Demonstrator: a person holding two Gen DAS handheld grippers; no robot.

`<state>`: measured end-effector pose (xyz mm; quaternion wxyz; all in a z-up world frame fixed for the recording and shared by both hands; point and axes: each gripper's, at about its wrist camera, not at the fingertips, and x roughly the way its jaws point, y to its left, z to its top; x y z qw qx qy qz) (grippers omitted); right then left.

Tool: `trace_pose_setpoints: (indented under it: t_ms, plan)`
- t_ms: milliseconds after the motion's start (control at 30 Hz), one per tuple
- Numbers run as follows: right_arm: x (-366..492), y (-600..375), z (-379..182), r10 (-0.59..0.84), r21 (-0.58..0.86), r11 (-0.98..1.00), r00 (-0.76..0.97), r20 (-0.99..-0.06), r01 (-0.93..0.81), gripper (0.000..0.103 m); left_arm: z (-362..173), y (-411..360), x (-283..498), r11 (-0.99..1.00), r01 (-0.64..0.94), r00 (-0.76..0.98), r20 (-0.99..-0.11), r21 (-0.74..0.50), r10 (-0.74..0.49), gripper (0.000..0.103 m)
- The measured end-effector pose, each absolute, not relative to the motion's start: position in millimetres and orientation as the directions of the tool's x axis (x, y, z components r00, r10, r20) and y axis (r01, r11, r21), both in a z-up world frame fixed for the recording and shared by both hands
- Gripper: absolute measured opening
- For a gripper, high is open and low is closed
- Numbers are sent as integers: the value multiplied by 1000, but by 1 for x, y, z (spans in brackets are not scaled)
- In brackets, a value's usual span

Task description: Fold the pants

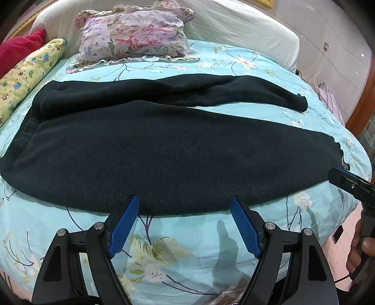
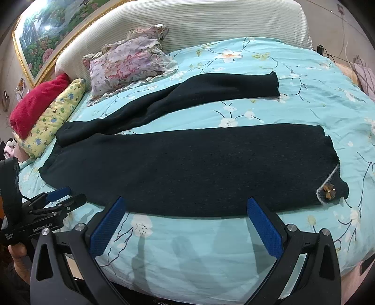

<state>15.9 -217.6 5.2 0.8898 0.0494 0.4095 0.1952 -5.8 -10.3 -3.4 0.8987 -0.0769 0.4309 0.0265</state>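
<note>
The left tongs stand wide apart with nothing between their blue pads, the tips just at the near edge of the dark pants, over the pale blue floral bedsheet. The right tongs are likewise spread wide and hold nothing, their tips at the same near hem line further along the leg. The pants lie flat across the bed, waistband toward the left, the two legs splayed into a narrow V toward the right; the near leg runs along the front of the mattress and ends in a cuff bearing a small flower ornament, while the far leg angles away toward the headboard. A wedge of bare sheet shows between the legs, and a broad strip of sheet lies open between the near edge and the front of the bed. Beyond the far leg sits a floral pillow against the white padded headboard; a yellow printed bolster and a red cushion lie near the waistband end. A framed landscape painting hangs above.
</note>
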Motion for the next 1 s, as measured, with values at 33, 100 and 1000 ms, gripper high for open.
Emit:
trace_pose_setpoints:
  t_ms: [33, 100, 1000]
  plan:
    - [17, -217, 5, 389, 249, 919, 586, -711, -307, 103, -3, -10, -6, 987, -116, 627, -779, -114, -16, 81]
    - [17, -217, 5, 389, 250, 918, 586, -711, -307, 103, -4, -10, -6, 987, -114, 627, -779, -112, -15, 81]
    - [14, -210, 5, 401, 258, 913, 581, -708, -316, 103, -5, -11, -2, 987, -115, 624, -781, -116, -19, 81]
